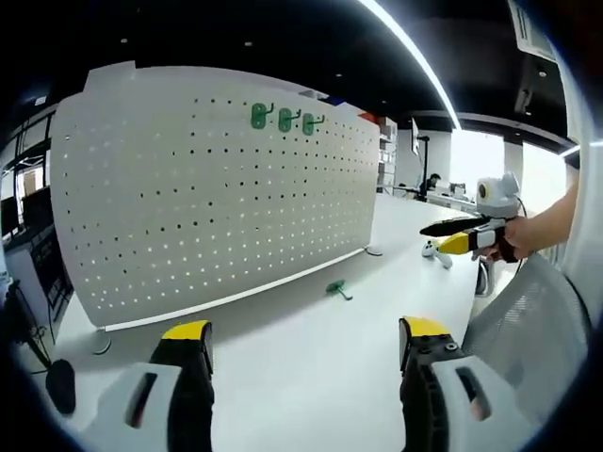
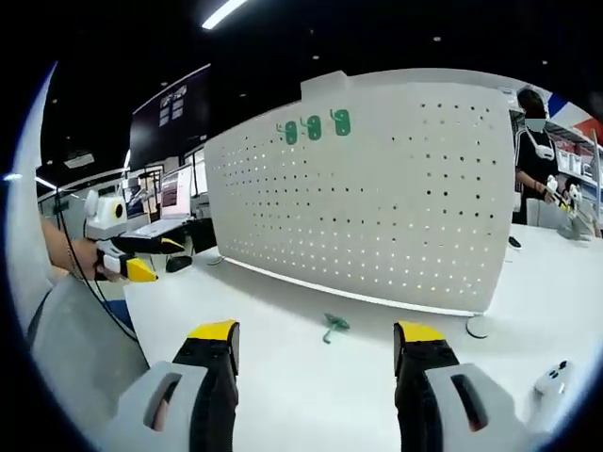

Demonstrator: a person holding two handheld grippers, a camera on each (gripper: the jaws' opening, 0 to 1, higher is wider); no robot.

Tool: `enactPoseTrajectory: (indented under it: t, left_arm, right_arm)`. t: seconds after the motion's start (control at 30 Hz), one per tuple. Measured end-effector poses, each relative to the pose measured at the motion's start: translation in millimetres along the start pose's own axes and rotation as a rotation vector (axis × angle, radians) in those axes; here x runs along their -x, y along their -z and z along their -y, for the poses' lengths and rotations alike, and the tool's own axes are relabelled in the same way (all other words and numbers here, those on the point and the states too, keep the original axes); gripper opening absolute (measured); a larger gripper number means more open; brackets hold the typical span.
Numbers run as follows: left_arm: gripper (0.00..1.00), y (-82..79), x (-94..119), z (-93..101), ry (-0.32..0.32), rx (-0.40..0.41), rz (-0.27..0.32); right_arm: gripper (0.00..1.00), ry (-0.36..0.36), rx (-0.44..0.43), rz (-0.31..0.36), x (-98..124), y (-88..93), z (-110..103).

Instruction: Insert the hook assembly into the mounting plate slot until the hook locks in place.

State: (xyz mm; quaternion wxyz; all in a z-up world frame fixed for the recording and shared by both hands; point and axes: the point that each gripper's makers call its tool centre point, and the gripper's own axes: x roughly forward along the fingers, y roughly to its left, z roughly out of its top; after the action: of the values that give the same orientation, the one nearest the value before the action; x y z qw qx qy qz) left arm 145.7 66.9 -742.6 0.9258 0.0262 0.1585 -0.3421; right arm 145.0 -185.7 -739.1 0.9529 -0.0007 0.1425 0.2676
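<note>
Three green hooks (image 1: 286, 119) hang on the white pegboard (image 1: 217, 188); a fourth hook (image 2: 333, 326) lies on the table (image 2: 311, 395), ungrasped, both grippers (image 1: 306, 344) (image 2: 316, 344) spread wide and empty.

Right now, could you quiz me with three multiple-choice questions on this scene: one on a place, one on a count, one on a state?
1. Where is the loose green hook?
A. on the white table
B. in a gripper
C. on the floor

2. How many green hooks hang on the pegboard?
A. one
B. three
C. five

3. How is the left gripper?
A. shut on a hook
B. open
C. shut, holding nothing

Answers:
1 A, it lies on the tabletop before the board.
2 B, three sit in a row near the top.
3 B, its jaws stand apart with nothing between.
</note>
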Motion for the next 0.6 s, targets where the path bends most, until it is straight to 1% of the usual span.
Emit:
enactPoseTrajectory:
  t: [0.33,0.47,0.6]
  left_arm:
    - [0.83,2.6,-1,5.8,0.021,-0.007,-0.015]
    - [0.83,-0.4,-4,10.1,0.036,-0.031,-0.022]
    - [0.83,-7.6,-12,11.0,0.056,-0.055,-0.024]
  right_arm:
    - [0.64,0.008,-0.01,-0.004,1,2.2,0]
    - [0.64,0.014,-0.018,0.0,2,1.9,1]
    - [0.64,0.016,-0.021,-0.001,1,3.0,2]
